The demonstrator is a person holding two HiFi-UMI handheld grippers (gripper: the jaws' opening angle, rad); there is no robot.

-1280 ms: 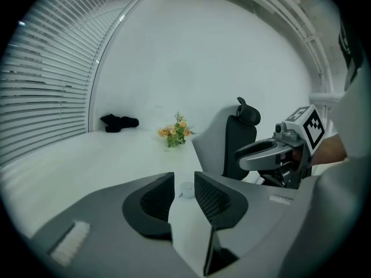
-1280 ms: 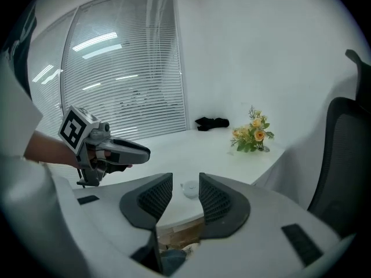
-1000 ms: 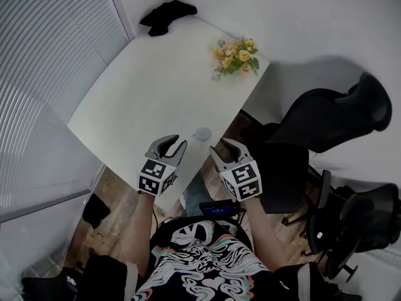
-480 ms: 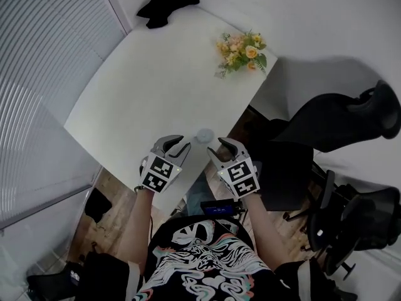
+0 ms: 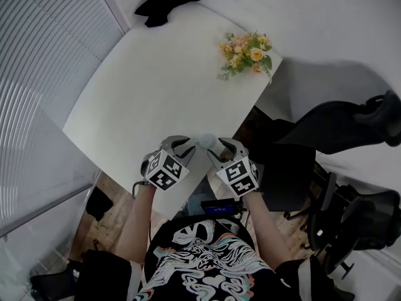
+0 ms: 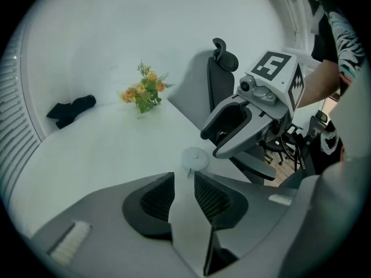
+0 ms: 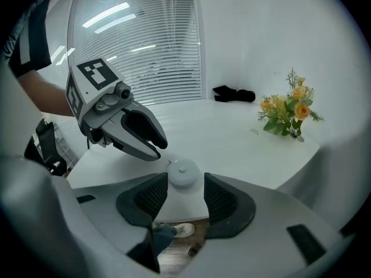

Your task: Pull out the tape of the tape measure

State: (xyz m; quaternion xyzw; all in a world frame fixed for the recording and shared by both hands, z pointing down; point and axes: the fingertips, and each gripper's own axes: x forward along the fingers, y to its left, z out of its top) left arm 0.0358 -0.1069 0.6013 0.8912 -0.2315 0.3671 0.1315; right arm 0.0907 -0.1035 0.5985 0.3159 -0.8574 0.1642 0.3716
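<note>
From the head view, a small round white tape measure [image 5: 205, 142] lies flat near the close edge of the white bench [image 5: 144, 86], between the tips of the left tongs [image 5: 180, 148] and the right tongs [image 5: 223, 148], which angle down toward it from either side. A bunch of flowers [image 5: 246, 52] stands at the far right of the bench, a dark cloth [image 5: 164, 2] lies at the far corner, and a black chair [image 5: 326, 127] stands off to the right. In the left gripper view the left tongs [image 6: 184, 181] are released, with only bare bench in the gap and the tape measure [image 6: 195, 158] just beyond the tips. In the right gripper view the right tongs [image 7: 185, 185] have just been opening. They stand released, and the tape measure [image 7: 183, 171] sits at their tips, not gripped.
</note>
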